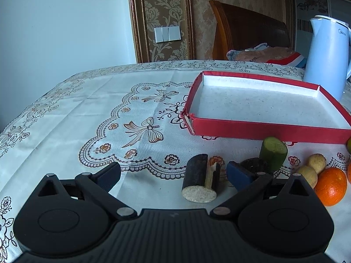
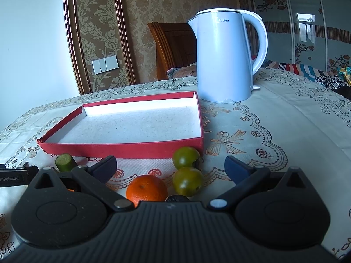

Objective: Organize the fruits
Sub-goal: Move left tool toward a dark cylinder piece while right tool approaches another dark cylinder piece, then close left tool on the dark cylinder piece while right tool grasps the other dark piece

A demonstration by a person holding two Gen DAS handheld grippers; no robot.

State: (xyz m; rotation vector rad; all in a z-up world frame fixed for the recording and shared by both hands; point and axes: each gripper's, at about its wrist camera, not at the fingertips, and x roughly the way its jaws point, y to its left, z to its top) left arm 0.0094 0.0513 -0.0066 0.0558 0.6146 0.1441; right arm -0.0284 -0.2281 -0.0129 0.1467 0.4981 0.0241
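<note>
A shallow red box (image 1: 263, 129) (image 2: 122, 148) with a white inside lies empty on the tablecloth. In the left wrist view, a dark sugarcane piece (image 1: 198, 180) stands between the wide-apart fingers of my open left gripper (image 1: 173, 173). Right of it are a green cane piece (image 1: 273, 153), two small tan fruits (image 1: 311, 168) and an orange (image 1: 331, 186). In the right wrist view my right gripper (image 2: 171, 167) is open just above an orange (image 2: 145, 188) and two green fruits (image 2: 186, 172), with the green cane piece (image 2: 64, 162) at left.
A pale blue electric kettle (image 2: 226, 59) (image 1: 326, 57) stands behind the box. A wooden chair (image 1: 245, 28) with cloth on it sits past the table's far edge. The patterned tablecloth (image 1: 98, 114) stretches bare to the left of the box.
</note>
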